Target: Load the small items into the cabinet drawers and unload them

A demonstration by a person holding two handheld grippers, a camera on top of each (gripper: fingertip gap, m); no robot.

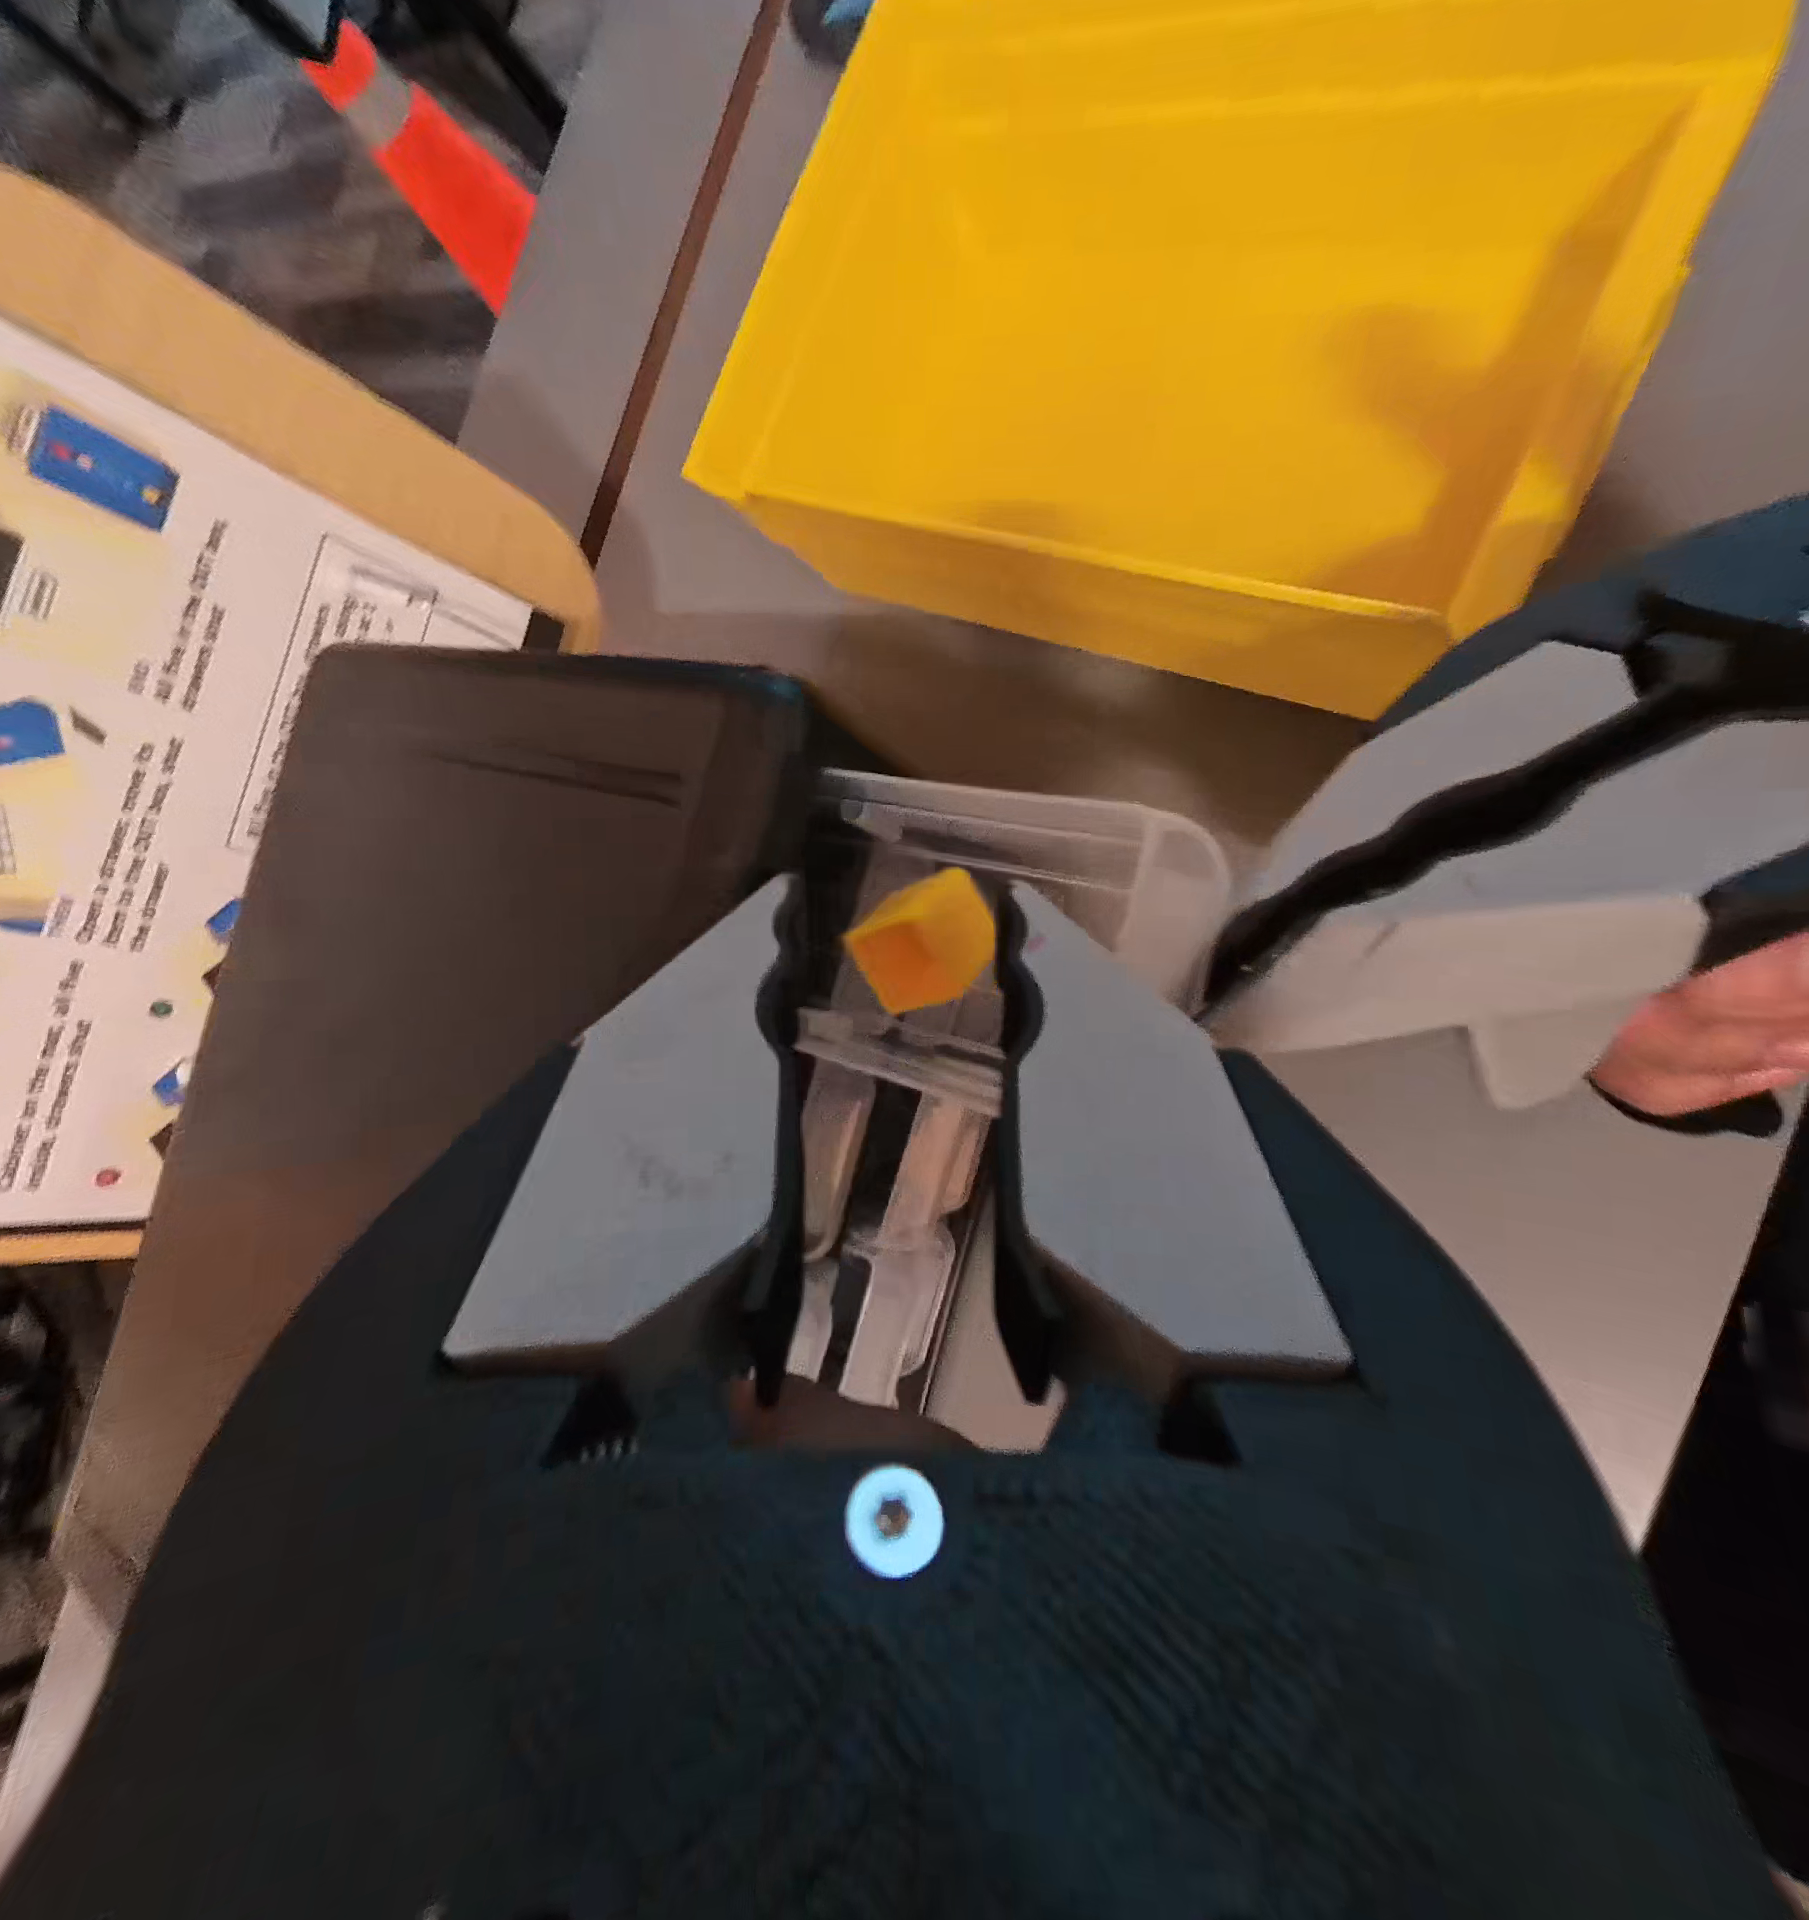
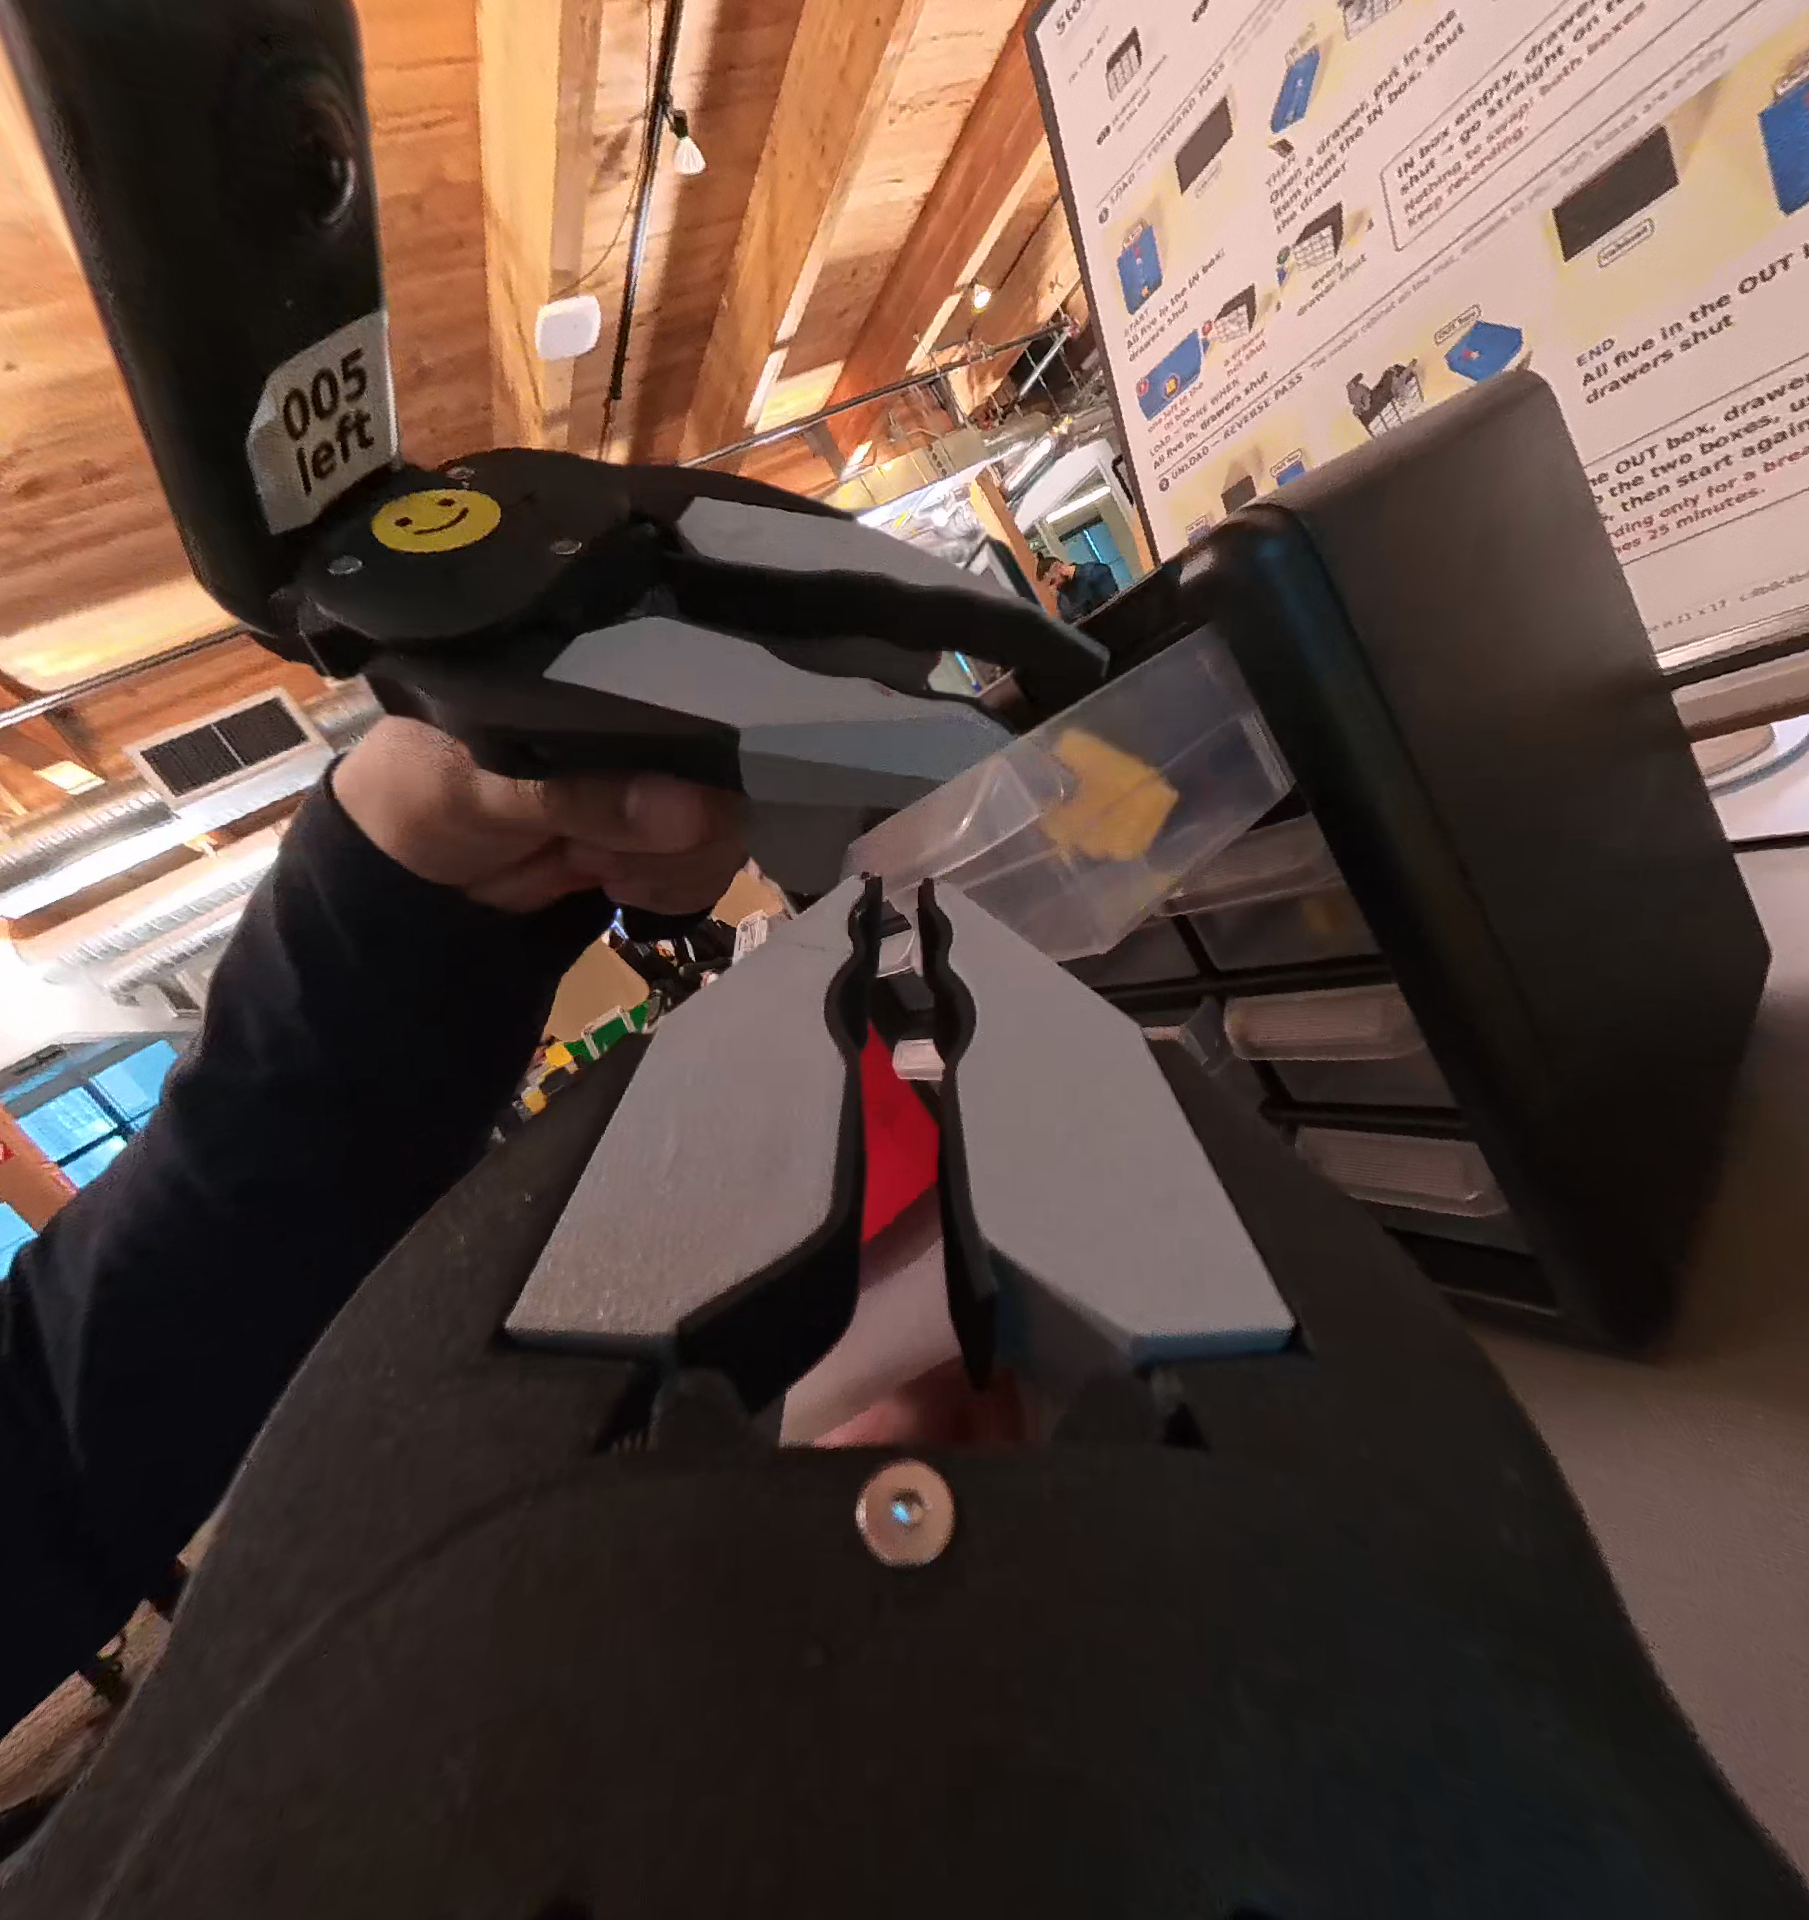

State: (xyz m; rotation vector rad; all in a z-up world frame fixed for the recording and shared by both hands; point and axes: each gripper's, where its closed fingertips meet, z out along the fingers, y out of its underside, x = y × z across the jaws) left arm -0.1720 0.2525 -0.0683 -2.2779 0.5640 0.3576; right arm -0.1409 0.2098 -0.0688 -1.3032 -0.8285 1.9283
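Left tongs (image 1: 905, 961) apart, yellow block (image 1: 915, 954) loose over the drawer (image 2: 1087, 821); right tongs (image 2: 900, 904) clamped on its handle (hold level).

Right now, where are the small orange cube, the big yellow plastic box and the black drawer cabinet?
small orange cube (image 1: 915, 954): left wrist view, front face.
big yellow plastic box (image 1: 1087, 592): left wrist view, near wall.
black drawer cabinet (image 2: 1565, 831): right wrist view, side panel.

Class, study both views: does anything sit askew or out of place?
Yes. One clear drawer juts out of the black cabinet, its front sagging while its neighbours sit shut. A yellow cube lies tilted on a corner inside it.
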